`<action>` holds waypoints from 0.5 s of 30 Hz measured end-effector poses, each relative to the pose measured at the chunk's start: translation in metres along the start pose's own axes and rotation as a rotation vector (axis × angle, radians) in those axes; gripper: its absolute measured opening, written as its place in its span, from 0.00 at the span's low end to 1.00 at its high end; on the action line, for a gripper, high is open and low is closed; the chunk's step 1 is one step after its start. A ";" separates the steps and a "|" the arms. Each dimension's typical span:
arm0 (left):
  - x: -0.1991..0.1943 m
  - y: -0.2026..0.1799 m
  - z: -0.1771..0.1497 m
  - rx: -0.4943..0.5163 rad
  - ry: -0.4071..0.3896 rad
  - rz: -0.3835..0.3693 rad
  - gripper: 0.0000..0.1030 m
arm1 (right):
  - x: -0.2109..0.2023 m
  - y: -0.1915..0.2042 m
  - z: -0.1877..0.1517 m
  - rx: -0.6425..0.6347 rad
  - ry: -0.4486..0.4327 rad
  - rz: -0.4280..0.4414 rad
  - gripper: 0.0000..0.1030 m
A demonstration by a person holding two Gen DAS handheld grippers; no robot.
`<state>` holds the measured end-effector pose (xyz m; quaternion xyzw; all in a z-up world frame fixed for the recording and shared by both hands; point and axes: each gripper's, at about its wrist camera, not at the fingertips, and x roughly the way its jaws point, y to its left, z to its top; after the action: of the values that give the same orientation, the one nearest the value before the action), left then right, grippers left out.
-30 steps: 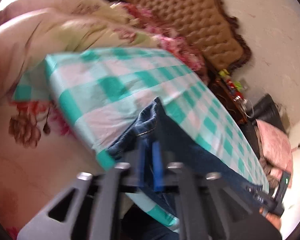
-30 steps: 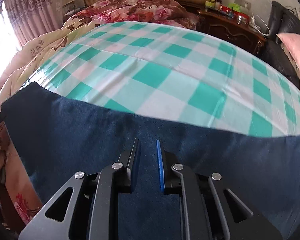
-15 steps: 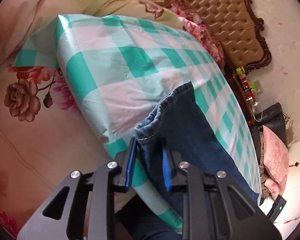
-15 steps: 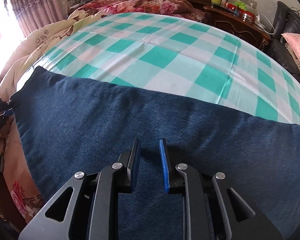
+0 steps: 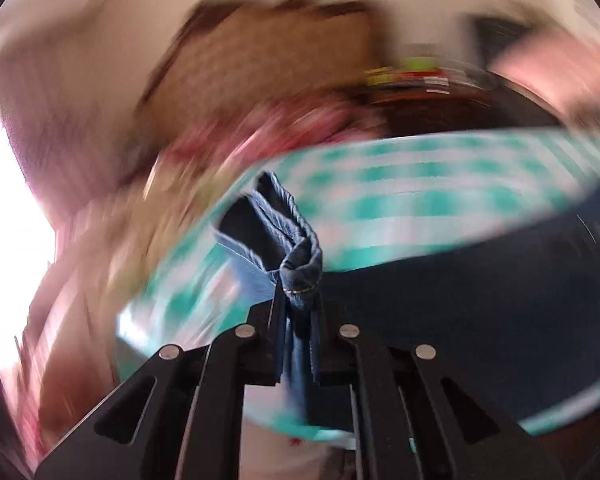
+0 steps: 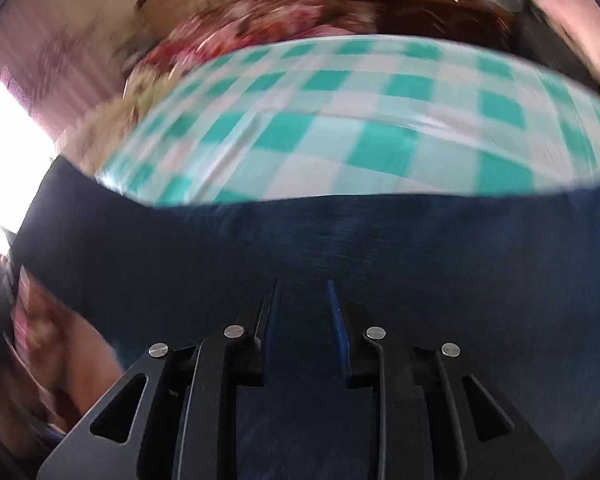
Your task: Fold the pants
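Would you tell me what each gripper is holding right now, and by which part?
The left gripper pinches the jeans at a bunched hem. The right gripper is open over them, holding nothing.

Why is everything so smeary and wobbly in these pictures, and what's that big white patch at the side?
Left wrist view: the room is streaked by motion blur, but the left gripper and the pants hem pinched in it stay sharp; window glare whites out the left edge. Right wrist view: milder blur on the checked sheet; the right gripper is crisp; glare at left again. The fisheye lens bends straight edges.
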<state>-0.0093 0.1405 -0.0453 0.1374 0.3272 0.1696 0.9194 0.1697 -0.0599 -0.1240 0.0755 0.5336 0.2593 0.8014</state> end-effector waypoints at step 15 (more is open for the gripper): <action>-0.043 -0.159 -0.084 0.444 -0.135 -0.160 0.45 | -0.014 -0.049 -0.025 0.173 0.060 0.162 0.26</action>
<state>-0.0596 -0.0082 -0.1421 0.3206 0.3040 0.0108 0.8970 0.1593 -0.1124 -0.1425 0.1795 0.5699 0.2783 0.7520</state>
